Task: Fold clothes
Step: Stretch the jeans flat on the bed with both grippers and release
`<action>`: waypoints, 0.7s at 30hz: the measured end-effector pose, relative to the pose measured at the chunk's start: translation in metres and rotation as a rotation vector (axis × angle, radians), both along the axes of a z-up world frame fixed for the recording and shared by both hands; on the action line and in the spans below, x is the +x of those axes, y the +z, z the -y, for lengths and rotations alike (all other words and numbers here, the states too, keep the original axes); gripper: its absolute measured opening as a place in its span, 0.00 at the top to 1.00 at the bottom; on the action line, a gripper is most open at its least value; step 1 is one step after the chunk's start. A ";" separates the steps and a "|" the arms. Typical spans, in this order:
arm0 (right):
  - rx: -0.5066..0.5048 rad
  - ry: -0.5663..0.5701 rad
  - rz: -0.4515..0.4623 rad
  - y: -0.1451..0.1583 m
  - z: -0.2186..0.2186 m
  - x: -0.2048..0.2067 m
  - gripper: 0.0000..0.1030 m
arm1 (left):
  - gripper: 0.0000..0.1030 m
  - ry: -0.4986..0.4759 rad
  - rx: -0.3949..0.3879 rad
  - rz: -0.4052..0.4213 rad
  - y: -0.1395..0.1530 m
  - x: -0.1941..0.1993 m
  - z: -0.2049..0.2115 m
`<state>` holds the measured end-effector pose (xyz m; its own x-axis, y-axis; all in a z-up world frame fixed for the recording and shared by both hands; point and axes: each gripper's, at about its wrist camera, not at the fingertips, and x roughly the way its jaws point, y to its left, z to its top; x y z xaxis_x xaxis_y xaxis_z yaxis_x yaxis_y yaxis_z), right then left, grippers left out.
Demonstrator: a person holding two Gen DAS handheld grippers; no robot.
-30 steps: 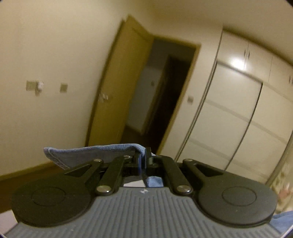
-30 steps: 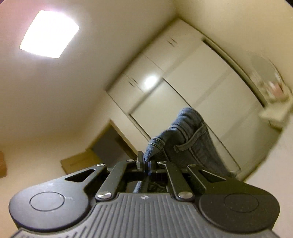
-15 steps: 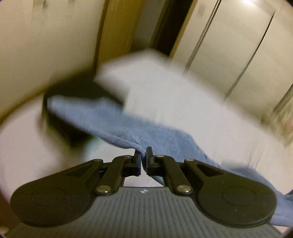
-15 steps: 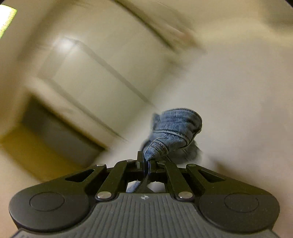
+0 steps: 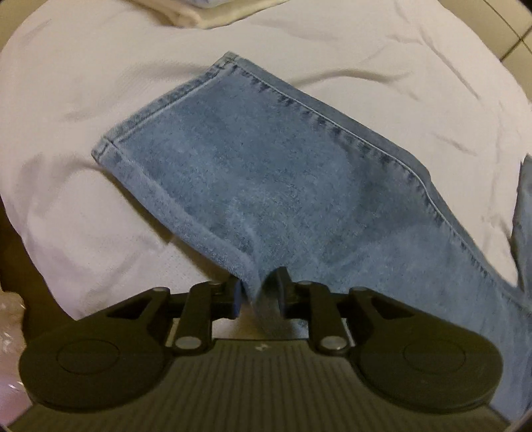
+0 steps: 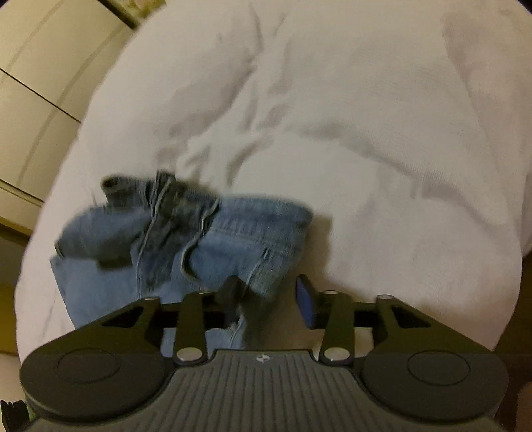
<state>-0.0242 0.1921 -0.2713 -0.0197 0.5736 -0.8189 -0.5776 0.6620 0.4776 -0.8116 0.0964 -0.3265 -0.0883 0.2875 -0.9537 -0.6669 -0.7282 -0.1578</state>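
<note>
At the bottom centre of the left wrist view, the left gripper (image 5: 258, 292) has its jaws opening, with a pinched ridge of the jeans (image 5: 266, 172) still standing up between them; the pads look parted from the cloth rather than pressing it. From there a leg of the jeans runs up and left across the white bedsheet (image 5: 83, 83), lying flat, its stitched hem at the upper left of the frame. A pale folded cloth (image 5: 202, 13) sits at the top edge, beyond the hem.

In the right wrist view, the right gripper (image 6: 269, 295) also has its jaws opening, wider apart, and the bunched waistband end of the jeans lies between and just beyond them at lower left, blurred, apparently freed of the pads. A wardrobe door (image 6: 36, 86) fills the upper left corner.

The denim looks thick and fairly heavy for cloth: it should hold a crease, drape slowly and not slip easily from rubbery pads. Doubled seams, the hem and the waistband look like the firmest places to pinch; a single layer mid-leg would likely sag and pull crooked.
</note>
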 end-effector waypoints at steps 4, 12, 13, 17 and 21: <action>0.065 -0.008 -0.045 -0.023 -0.009 0.013 0.47 | 0.79 0.066 0.035 0.031 -0.002 -0.002 -0.003; 0.275 0.206 0.235 0.044 -0.014 -0.015 0.85 | 0.99 0.051 0.101 -0.050 0.021 0.007 0.001; 0.288 0.218 0.260 0.051 -0.007 -0.017 0.85 | 0.99 0.053 0.103 -0.054 0.021 0.008 0.004; 0.119 0.121 0.276 0.013 0.005 -0.003 0.86 | 0.97 0.060 0.092 -0.038 0.013 0.009 0.009; 0.039 0.070 0.282 -0.005 0.007 0.003 0.87 | 0.98 0.011 0.115 -0.086 0.035 0.017 0.009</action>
